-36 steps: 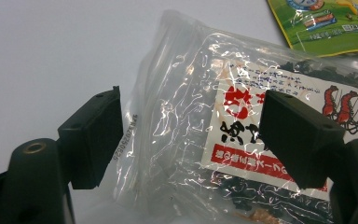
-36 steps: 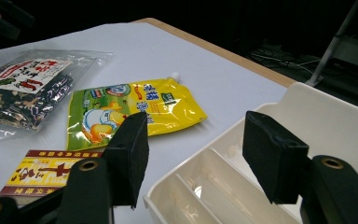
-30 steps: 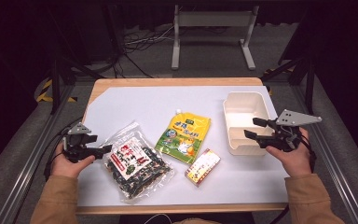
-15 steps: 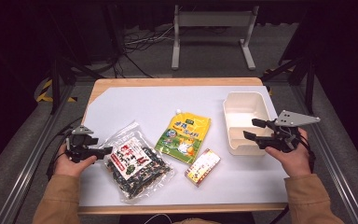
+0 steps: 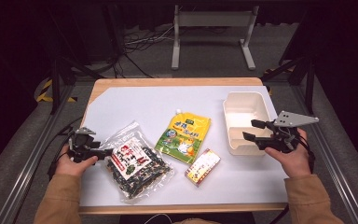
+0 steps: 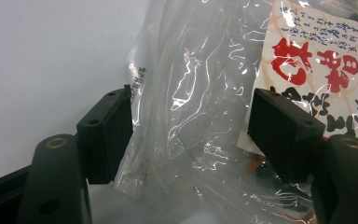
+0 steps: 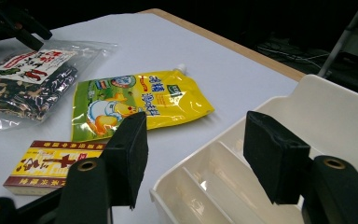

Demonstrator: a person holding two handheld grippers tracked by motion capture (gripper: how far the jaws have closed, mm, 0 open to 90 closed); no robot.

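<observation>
Desk (image 5: 135, 100): wooden edge, white top sheet, four items resting flat.
Clear snack bag (image 5: 137, 163) at front left; yellow spouted pouch (image 5: 184, 136) at centre; small yellow-and-red box (image 5: 203, 166) just in front of pouch; cream divided tray (image 5: 242, 100) at right, well apart from bag.

A yellow spouted pouch (image 5: 183, 136) lies near a small yellow-and-red box (image 5: 203, 166) on the white table (image 5: 135, 105).
</observation>
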